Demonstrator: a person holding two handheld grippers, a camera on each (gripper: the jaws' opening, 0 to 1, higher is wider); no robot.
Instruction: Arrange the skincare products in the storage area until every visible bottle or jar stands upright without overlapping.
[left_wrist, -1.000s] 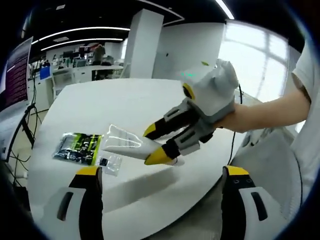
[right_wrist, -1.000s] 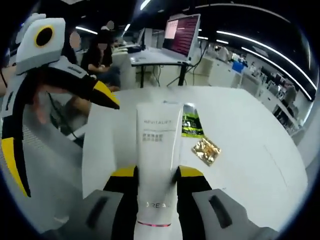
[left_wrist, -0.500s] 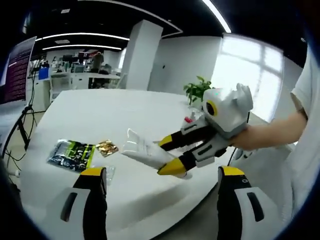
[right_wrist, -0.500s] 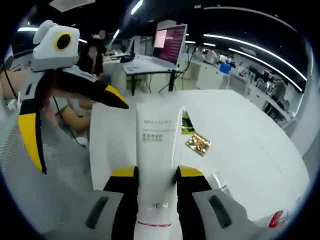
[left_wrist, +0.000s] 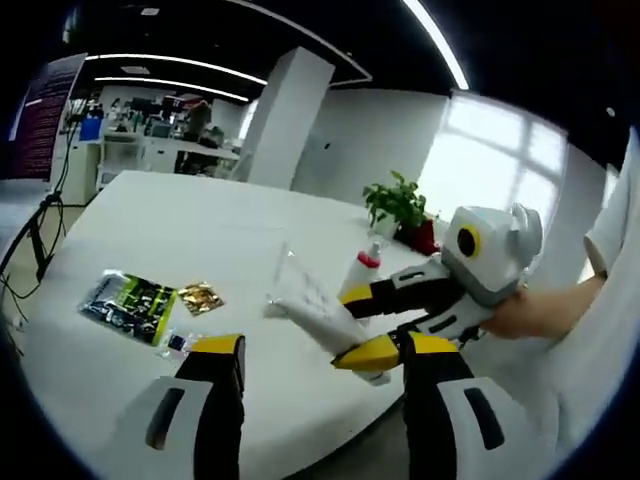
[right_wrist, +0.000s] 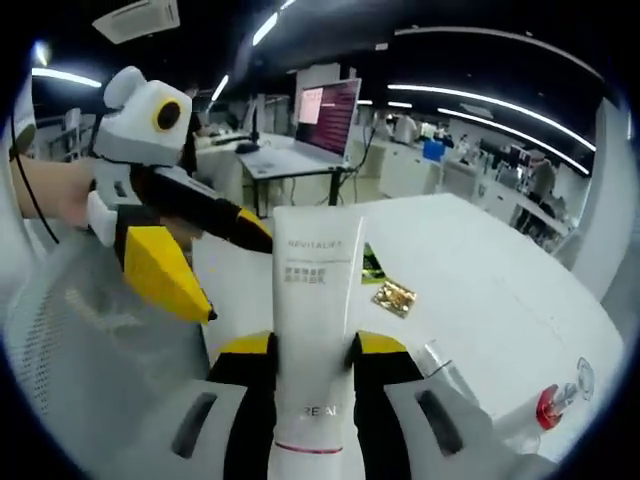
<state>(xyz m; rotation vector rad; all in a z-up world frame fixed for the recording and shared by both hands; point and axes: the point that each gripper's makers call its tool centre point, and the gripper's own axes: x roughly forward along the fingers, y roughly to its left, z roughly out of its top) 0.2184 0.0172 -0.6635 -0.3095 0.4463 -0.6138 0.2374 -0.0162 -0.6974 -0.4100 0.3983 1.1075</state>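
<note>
In the left gripper view, the left hand-held gripper (left_wrist: 320, 350) stands with its jaws wide apart and nothing between them, above the near edge of a white round tabletop (left_wrist: 150, 220). Just beyond it the right hand-held gripper (left_wrist: 375, 325) comes in from the right, clamped on a white tube (left_wrist: 310, 305) held clear of the tabletop, its flat crimped end pointing up and away to the left. On the tabletop lie a green and black packet (left_wrist: 125, 305), a small gold packet (left_wrist: 200, 297) beside it, and farther off a bottle with a red collar (left_wrist: 362, 272) near a potted plant (left_wrist: 398, 205).

In the right gripper view, the right hand-held gripper (right_wrist: 312, 350) pinches the tube (right_wrist: 315, 310) near its cap end; its long axis runs straight forward along the jaws. The left hand-held gripper (right_wrist: 215, 265) hovers at left, jaws spread. Behind are desks and a monitor (right_wrist: 325, 120).
</note>
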